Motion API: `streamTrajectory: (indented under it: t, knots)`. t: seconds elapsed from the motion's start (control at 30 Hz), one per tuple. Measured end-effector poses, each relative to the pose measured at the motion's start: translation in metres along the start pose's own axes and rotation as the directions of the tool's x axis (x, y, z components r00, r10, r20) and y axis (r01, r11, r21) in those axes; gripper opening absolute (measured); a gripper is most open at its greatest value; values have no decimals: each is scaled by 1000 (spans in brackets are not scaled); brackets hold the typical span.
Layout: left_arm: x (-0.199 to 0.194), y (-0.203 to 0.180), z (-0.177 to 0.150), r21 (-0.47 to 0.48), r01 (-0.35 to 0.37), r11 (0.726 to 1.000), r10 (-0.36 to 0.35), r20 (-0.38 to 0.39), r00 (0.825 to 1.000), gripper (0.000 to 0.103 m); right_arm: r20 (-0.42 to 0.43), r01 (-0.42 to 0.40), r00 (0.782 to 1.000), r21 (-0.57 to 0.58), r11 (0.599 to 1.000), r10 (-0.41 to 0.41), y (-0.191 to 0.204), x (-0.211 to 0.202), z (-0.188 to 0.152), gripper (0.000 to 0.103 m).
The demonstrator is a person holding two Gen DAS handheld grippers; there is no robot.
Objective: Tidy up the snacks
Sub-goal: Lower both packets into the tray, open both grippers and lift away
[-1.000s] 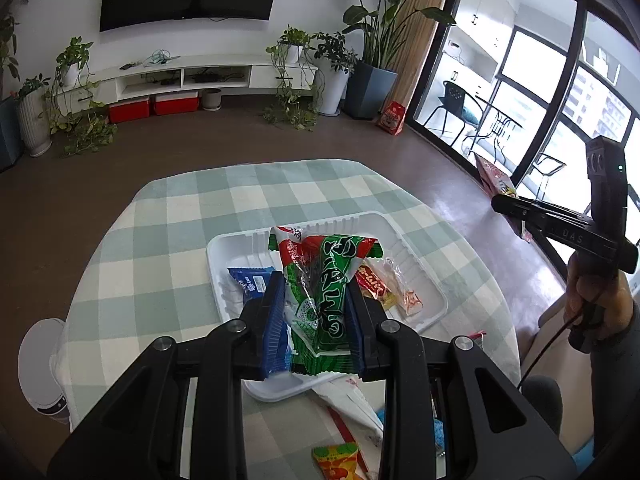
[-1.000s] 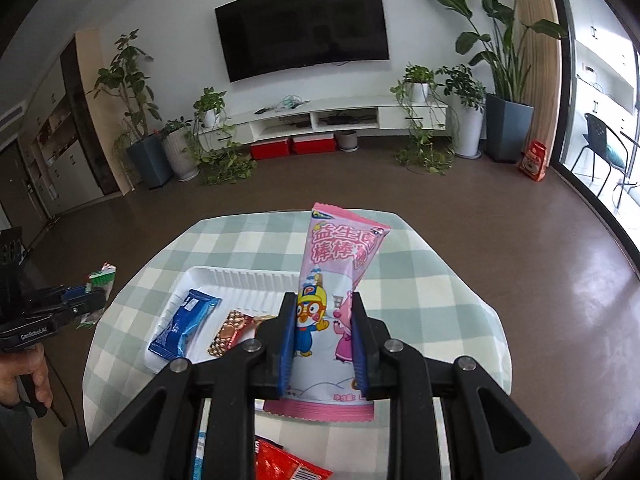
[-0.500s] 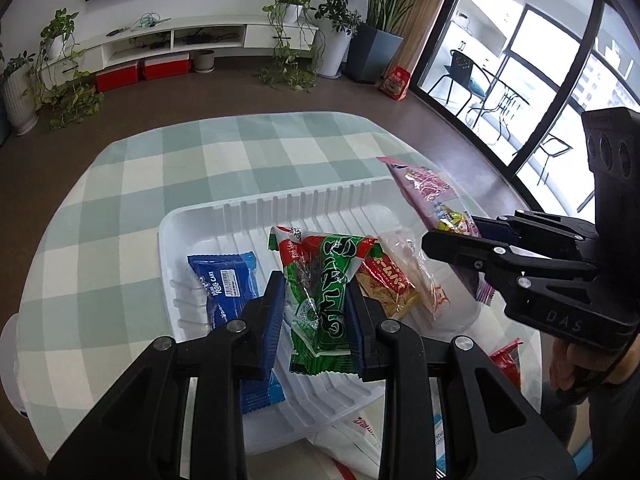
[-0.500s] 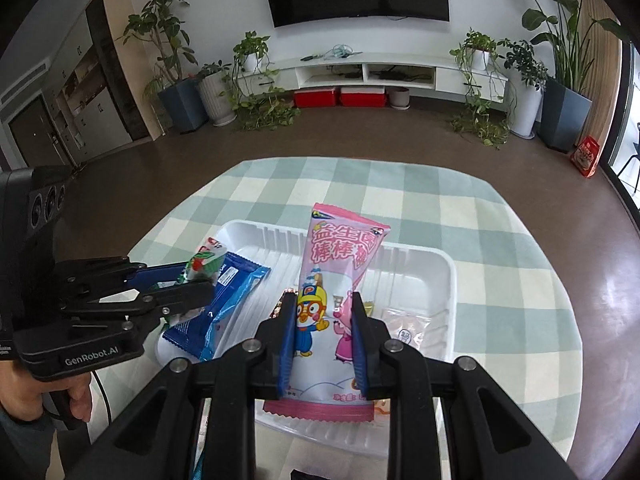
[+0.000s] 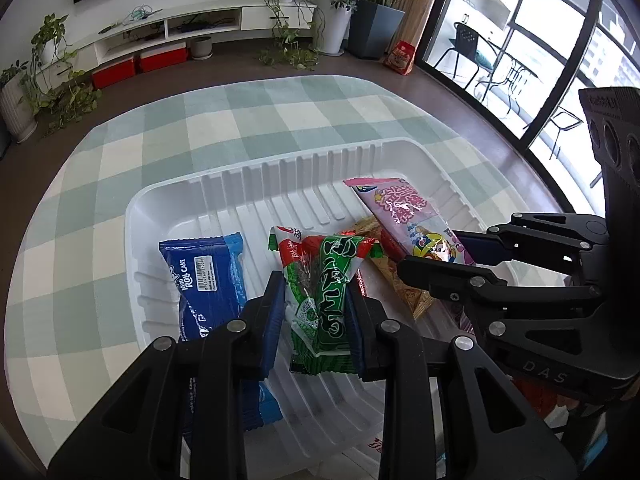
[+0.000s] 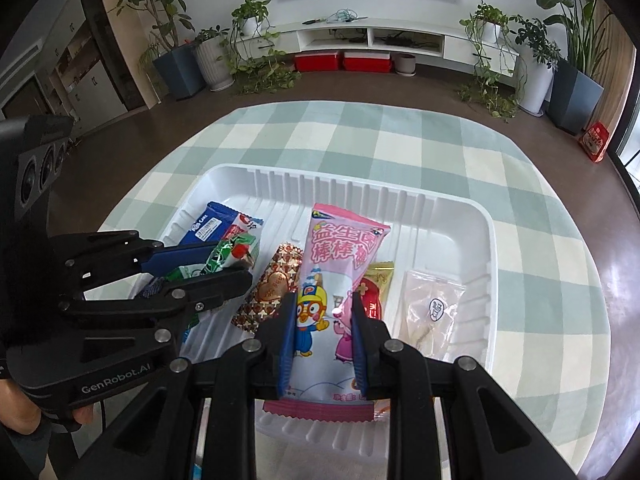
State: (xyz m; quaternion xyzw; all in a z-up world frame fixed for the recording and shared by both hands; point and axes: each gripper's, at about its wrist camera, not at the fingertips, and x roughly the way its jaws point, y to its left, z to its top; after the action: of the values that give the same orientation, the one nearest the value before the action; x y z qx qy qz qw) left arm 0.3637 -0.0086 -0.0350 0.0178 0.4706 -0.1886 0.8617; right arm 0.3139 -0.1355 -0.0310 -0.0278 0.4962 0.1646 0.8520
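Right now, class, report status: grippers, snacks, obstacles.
Left gripper shut on green packet. Right gripper shut on pink packet. Both over white tray; grippers close together.

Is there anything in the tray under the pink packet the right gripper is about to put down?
Yes. The pink packet, clamped in the right gripper, hangs over snacks already in the white tray: a brown heart-print packet on its left and a red-and-gold one on its right. Bare tray floor shows only farther back.

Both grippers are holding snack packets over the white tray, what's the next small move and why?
Probably lower a little more, then open. The left gripper clamps the green packet and the right gripper clamps the pink packet, both already over the tray, beside the snacks already lying there.
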Motion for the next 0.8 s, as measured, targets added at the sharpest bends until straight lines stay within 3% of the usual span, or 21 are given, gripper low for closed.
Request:
streamTrajectory:
  t: [0.53, 0.8]
  knots:
    - [23, 1, -5, 13, -30, 999, 30, -41, 999, 26, -27, 34, 999, -30, 999, -35, 1, 20, -7, 27]
    - [22, 2, -5, 9, -54, 998, 54, -36, 998, 32, -24, 54, 998, -56, 997, -56, 6, 21, -11, 29]
